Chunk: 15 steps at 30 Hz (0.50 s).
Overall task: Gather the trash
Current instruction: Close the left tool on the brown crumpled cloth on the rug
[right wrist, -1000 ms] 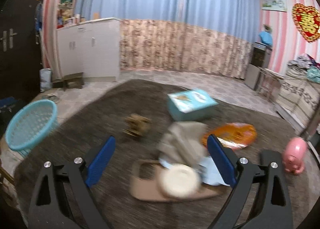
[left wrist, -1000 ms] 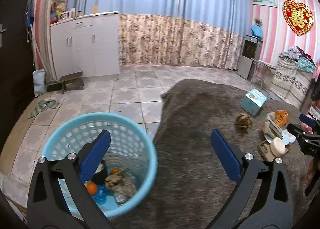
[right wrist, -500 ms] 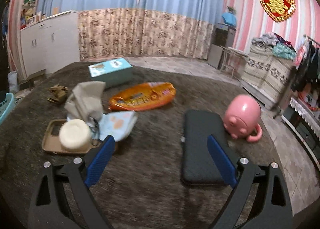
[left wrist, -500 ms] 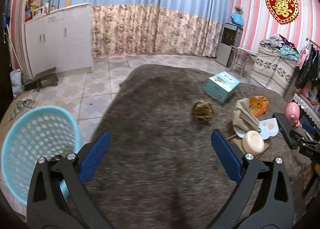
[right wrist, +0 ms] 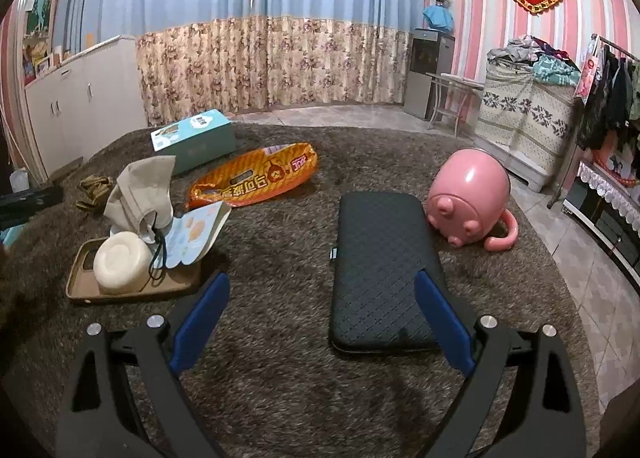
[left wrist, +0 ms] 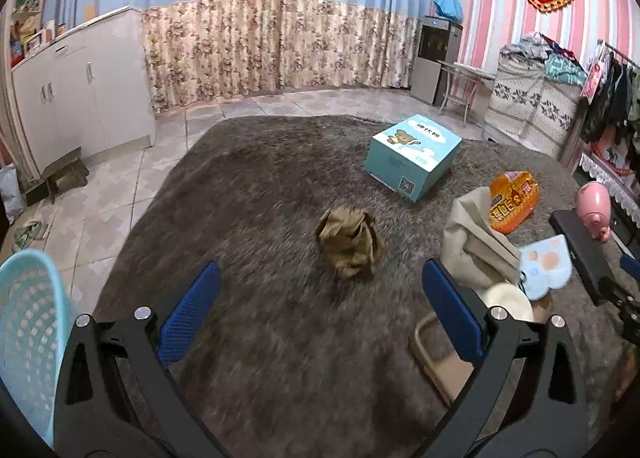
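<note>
1. The left gripper hovers low over a shaggy brown rug, its blue-padded jaws spread wide and holding nothing.
2. Straight ahead of it, between the jaws' line of sight, a crumpled brown wad lies on the rug; the view is slightly blurred, so whether it is paper or cloth is unclear.
3. A light blue mesh basket stands at the far left edge of the left view, at the rug's edge; its contents are out of sight.
4. Beyond the wad sits a teal box with a cartoon bear on top.
5. To the right, a beige cloth is draped over a white bowl, which rests on a tan tray.
6. Just beside the cloth lie a pale blue card and an orange snack bag.
7. The right gripper also hovers over the rug, jaws spread wide and empty.
8. A black quilted case lies flat between its fingers' line of sight, its near end between the blue pads.
9. A pink piggy bank lies on its side, touching the case's far right corner.
</note>
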Each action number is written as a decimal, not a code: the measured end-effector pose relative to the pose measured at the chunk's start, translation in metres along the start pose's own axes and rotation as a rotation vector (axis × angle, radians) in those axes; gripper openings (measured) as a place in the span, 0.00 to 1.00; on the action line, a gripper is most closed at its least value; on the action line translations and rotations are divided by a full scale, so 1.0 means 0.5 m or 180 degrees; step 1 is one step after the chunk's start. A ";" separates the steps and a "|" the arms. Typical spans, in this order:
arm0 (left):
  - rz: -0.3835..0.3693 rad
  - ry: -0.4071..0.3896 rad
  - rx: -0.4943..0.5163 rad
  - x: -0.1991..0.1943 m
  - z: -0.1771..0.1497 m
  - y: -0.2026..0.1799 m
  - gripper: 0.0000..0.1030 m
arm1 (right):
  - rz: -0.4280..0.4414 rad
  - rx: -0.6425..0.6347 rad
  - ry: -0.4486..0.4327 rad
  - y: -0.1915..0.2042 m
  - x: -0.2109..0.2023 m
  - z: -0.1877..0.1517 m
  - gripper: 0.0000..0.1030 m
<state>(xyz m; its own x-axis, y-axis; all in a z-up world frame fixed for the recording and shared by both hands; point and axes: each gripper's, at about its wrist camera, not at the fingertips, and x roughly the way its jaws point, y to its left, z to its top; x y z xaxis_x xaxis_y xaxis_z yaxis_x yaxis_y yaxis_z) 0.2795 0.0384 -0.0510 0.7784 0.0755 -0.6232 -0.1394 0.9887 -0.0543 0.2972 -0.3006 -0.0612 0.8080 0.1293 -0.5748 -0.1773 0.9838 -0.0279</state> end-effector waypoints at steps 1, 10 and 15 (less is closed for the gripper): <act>0.0009 0.0038 0.0021 0.014 0.003 -0.004 0.94 | 0.0008 0.0004 -0.0007 0.000 0.001 0.001 0.89; -0.0084 0.0362 0.0106 0.122 0.038 -0.025 0.64 | 0.0052 -0.0014 -0.0002 0.016 0.020 0.020 0.89; -0.0277 0.0434 -0.0080 0.132 0.037 -0.006 0.41 | 0.0117 -0.0027 -0.0008 0.046 0.031 0.042 0.89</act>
<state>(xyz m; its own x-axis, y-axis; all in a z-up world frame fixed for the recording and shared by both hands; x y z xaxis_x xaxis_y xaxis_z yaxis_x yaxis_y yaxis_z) 0.3426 0.0429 -0.0778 0.6980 -0.0302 -0.7154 -0.0917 0.9871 -0.1311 0.3173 -0.2733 -0.0536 0.8023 0.1656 -0.5736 -0.2115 0.9773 -0.0137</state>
